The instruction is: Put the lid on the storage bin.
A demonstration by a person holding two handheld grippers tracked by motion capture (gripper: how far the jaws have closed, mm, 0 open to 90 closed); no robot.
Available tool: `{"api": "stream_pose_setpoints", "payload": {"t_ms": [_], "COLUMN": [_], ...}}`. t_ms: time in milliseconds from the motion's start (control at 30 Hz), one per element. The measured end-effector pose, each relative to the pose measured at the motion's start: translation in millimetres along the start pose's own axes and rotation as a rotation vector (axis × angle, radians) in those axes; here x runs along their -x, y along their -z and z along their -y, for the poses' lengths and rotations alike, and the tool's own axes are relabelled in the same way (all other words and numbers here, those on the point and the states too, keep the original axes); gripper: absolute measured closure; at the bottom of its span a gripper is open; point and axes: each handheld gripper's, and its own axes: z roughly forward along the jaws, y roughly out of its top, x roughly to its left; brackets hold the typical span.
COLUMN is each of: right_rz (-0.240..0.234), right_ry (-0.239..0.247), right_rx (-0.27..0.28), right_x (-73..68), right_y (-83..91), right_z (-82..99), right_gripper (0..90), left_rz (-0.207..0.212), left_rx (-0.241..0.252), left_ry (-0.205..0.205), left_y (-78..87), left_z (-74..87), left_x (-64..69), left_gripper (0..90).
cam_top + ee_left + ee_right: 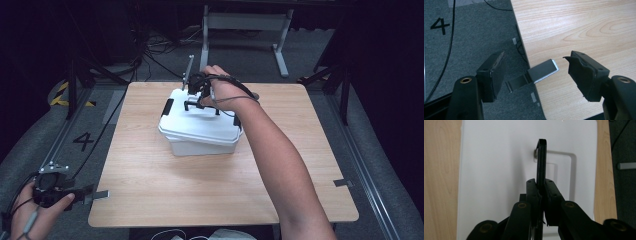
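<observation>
High view first: I see a square wooden table (210,180) with light grain, standing on grey carpet (30,145) in a dark room. A white plastic box (200,135) with a lid sits on the table, a little behind the middle and nearer to the far edge than to me. The lid has black clips at its sides and a black handle (200,104) on top.

My right gripper (196,96) is over the lid, and my forearm reaches to it across the right half of the table. In the right gripper view the two black jaws are pressed together on the handle (541,160), which stands up on edge from its recess in the white lid (499,170). So this claw is pinching the handle.

My left gripper (80,192) is low at the near left corner, off the table and above the carpet. In the left gripper view its jaws are spread, with nothing between them. Between them, farther away, I see the table edge (529,57) and a small grey metal tab (542,71) that sticks out at the corner.

On the carpet to the left a black number 4 (83,141) is marked, and yellow-black tape (62,95) lies farther back. Black cables (150,55) run on the floor behind the table, near a grey metal stand (245,25).
</observation>
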Motion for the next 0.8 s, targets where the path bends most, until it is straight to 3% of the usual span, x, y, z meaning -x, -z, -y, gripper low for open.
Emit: {"api": "stream_pose_setpoints", "payload": {"t_ms": [167,300,700,800], "right_rz": [-0.057,-0.006,0.08,0.103], "right_ry": [0.037,0.053,0.021,0.027], "right_rx": [0.011,-0.007,-0.015,-0.045], "right_x": [-3.9,-1.2,8.3,9.7], "right_y": [1.3,1.7,-1.1,-1.9], "right_z": [1.3,3.0,8.8,9.3], "right_gripper": [84.9,84.1,78.8,78.6], "left_rz": [0.005,0.005,0.006,0.006], "left_rx": [-0.008,-0.008,-0.004,-0.006], "left_ry": [-0.015,-0.014,-0.008,-0.006], "left_y": [-3.4,-4.1,-3.7,-4.1], "left_z": [-3.0,-2.6,-1.3,-1.8], "left_x": [1.9,2.6,1.1,1.3], "left_gripper": [30.9,30.9,30.9,30.9]}}
